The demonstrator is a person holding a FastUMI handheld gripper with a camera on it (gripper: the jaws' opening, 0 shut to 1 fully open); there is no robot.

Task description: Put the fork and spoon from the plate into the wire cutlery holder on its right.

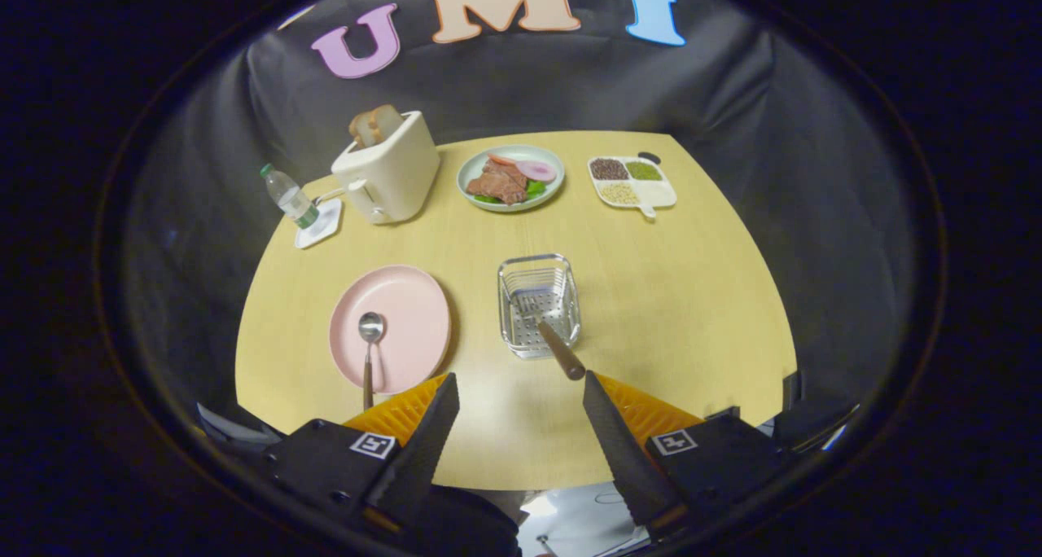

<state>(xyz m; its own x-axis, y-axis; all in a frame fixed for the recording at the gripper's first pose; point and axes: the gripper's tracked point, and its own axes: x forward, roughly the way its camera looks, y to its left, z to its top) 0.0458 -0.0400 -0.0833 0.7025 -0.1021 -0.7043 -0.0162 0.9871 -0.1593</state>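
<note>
Fork (547,329) already stands in the wire holder (538,305); spoon (370,347) waits on the plate (411,317); my gripper (521,406) gapes empty.

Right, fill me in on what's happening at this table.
A person is clearing cutlery off a plate with a handheld gripper. The fork is already in the wire holder, its handle leaning out over the near rim toward the gripper. The spoon still lies on the plate, handle pointing toward the gripper. The jaws stand open and empty, short of both, so the spoon is what's left.
</note>
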